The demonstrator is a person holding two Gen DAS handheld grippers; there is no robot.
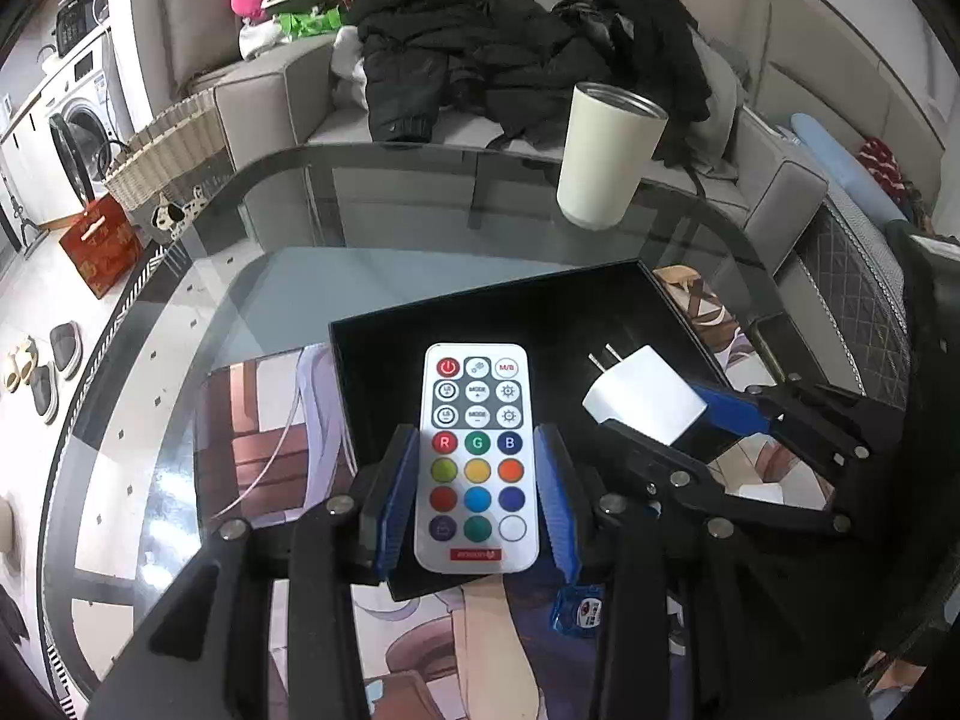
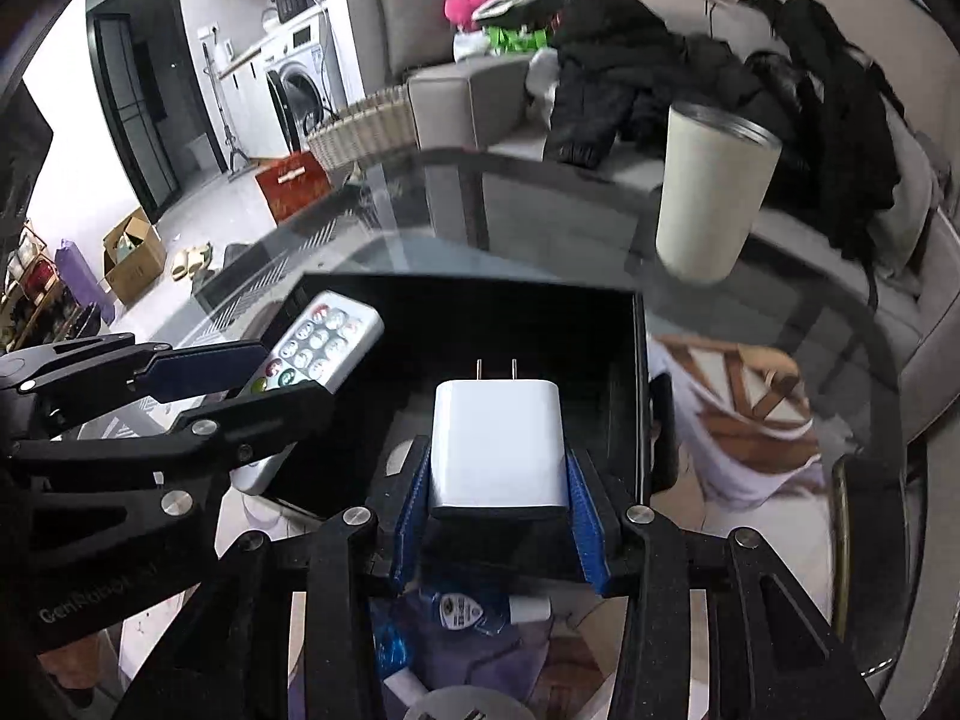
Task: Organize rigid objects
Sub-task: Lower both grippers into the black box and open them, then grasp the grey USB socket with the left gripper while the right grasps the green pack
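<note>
My left gripper (image 1: 477, 498) is shut on a white remote control (image 1: 477, 456) with coloured buttons and holds it over the near part of a black tray (image 1: 510, 306). My right gripper (image 2: 498, 504) is shut on a white plug adapter (image 2: 498, 444), prongs pointing away, over the same black tray (image 2: 456, 306). In the left wrist view the adapter (image 1: 645, 393) and the right gripper's fingers (image 1: 732, 408) show at the right. In the right wrist view the remote (image 2: 318, 348) and the left gripper's fingers (image 2: 204, 369) show at the left.
The tray lies on an illustrated mat (image 1: 252, 420) on a glass table (image 1: 390, 216). A cream tumbler (image 1: 606, 156) stands at the far right of the table. A small blue packet (image 1: 579, 609) lies near the front edge. A sofa with dark clothes (image 1: 510, 42) is behind.
</note>
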